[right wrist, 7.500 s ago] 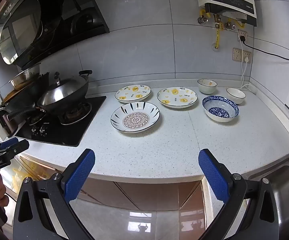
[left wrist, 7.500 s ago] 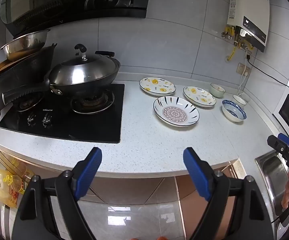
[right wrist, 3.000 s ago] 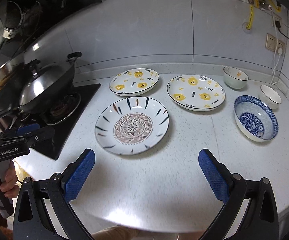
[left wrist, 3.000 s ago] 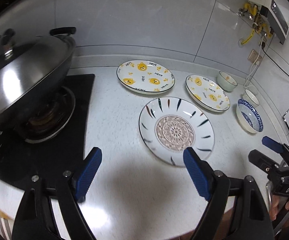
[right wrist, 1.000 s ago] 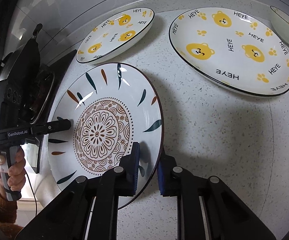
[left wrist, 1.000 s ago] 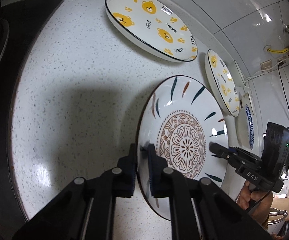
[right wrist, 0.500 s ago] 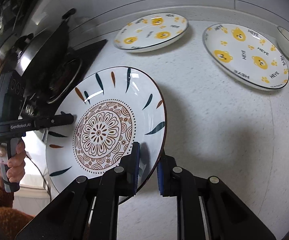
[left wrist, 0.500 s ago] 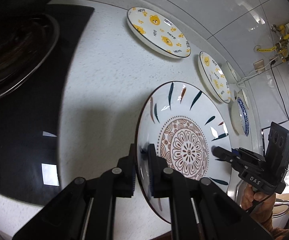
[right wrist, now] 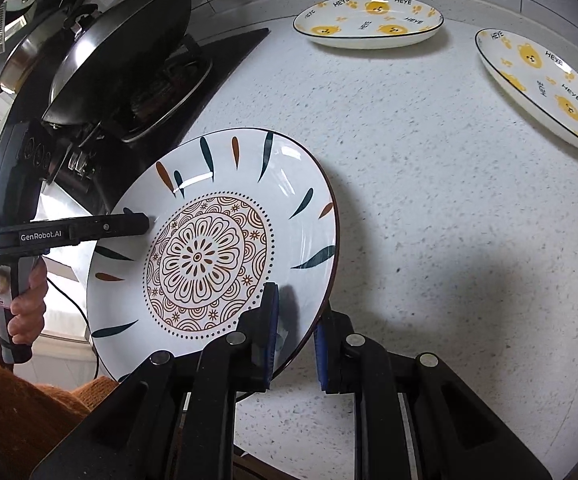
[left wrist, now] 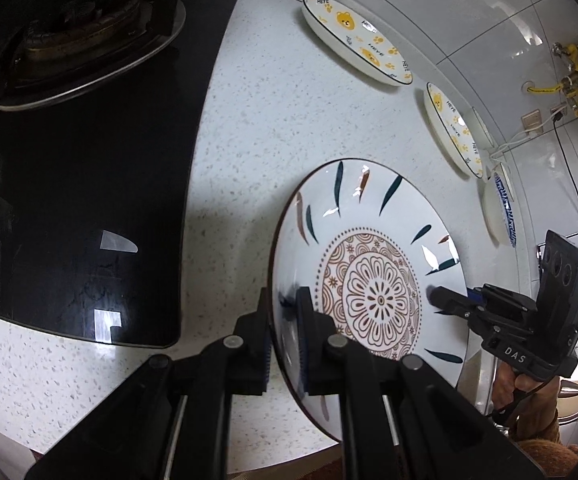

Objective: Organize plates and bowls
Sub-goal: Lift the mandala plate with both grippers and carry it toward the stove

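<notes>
Speckled white countertop (right wrist: 429, 208) fills both views and carries everything. Nearest, the left gripper (left wrist: 285, 332) is clamped on the left rim of the mandala plate (left wrist: 373, 280), one pad under the rim and one pad on the inner face. The right gripper (right wrist: 295, 340) is clamped on the opposite rim of the same plate in the same way, so the plate hangs between the two tools, tilted, and lifted off the countertop. Each tool is held by a hand; the left hand (right wrist: 17, 292) shows an orange sleeve. To the left of the left gripper lies the black glass hob (left wrist: 89, 160) with its burner ring (left wrist: 81, 28), close beside the plate. A lidded wok (right wrist: 121, 56) sits on this burner. Ahead of both grippers, well apart from the held plate, the first bear plate (right wrist: 369, 24) rests flat near the tiled wall. Further right stands the second bear plate (right wrist: 545, 84), also flat. Beyond it, at the right edge of the left wrist view, a blue patterned bowl (left wrist: 499, 208) is seen edge-on. Farthest, a wall socket (left wrist: 531, 120) and yellow gas fittings (left wrist: 569, 68) are on the tiles.
</notes>
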The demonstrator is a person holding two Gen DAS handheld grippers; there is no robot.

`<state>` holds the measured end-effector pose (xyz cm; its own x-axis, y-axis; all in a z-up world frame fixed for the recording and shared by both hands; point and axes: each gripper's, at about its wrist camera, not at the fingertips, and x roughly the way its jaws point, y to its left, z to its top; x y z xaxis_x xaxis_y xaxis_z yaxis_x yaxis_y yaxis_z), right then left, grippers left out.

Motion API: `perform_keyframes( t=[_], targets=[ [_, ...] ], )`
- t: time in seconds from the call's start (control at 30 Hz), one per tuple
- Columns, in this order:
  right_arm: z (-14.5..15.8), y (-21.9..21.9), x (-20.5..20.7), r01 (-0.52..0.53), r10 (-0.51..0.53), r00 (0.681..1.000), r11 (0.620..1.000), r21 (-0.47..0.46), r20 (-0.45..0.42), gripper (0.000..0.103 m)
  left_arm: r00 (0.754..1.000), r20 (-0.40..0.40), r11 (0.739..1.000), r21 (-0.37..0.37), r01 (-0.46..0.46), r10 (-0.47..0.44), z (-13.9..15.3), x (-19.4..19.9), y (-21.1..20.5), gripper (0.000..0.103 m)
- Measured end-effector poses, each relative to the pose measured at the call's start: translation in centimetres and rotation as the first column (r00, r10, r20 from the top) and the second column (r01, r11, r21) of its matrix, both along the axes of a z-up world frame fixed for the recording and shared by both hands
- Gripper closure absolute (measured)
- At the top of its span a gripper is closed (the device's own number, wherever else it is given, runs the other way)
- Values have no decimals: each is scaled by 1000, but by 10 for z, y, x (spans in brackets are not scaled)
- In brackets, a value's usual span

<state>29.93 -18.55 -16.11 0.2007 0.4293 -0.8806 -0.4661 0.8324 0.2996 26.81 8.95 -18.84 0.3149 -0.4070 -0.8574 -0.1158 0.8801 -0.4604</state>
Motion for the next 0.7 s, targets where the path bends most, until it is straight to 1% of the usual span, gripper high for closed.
perform_keyframes(
  t=[0.2, 0.37, 0.5, 0.57, 0.63, 0.7],
  targets=[
    [-5, -1, 0, -17, 17, 1000, 1000, -5, -12, 88, 1000, -11, 1000, -17, 8, -8, -6, 1, 5, 93],
    [-6, -4, 2, -17, 18, 999, 1000, 18, -42, 88, 999, -9, 999, 8, 42, -42, -7, 3, 1, 93],
    [0, -12, 4, -3, 4, 999, 1000, 30, -35, 88, 999, -1, 999, 37, 38, -38, -1, 6, 0, 92],
    [3, -17, 5, 9, -8, 1000, 1000, 26, -24, 85, 999, 23, 997, 66, 34, -35, 5, 5, 1, 92],
    [6, -24, 6, 20, -20, 1000, 1000, 23, -16, 76, 998, 61, 996, 87, 24, -29, 13, 4, 3, 92],
    [9, -29, 6, 27, -27, 1000, 999, 22, -7, 70, 995, 95, 994, 112, 19, -30, 21, 4, 5, 92]
  ],
)
